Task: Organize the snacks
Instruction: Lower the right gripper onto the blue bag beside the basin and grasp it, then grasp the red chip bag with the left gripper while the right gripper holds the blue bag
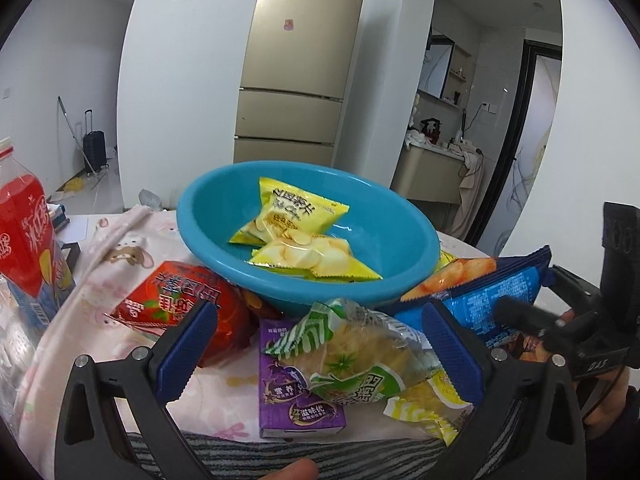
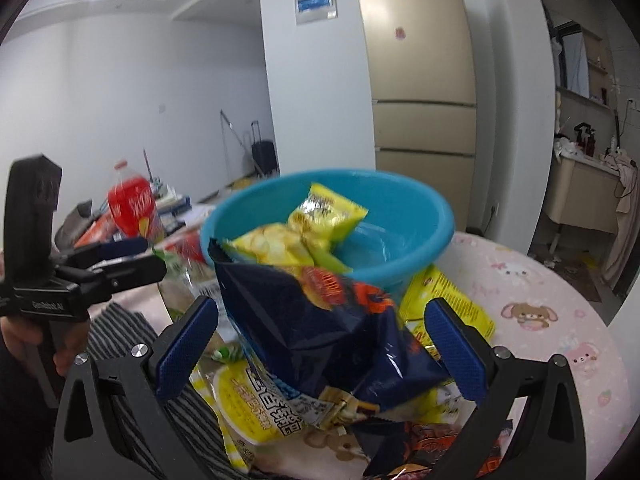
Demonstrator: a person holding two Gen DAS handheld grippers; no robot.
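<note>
While right gripper (image 2: pixel 320 344) gapes around blue bag (image 2: pixel 320 320), left gripper (image 1: pixel 320 348) wide open

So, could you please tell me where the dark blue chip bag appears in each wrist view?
Left wrist view: the dark blue chip bag lies at right, beside the teal bowl.
Right wrist view: the bag fills the centre, between the open right gripper's fingers.
Shared landmark: the bowl.
</note>
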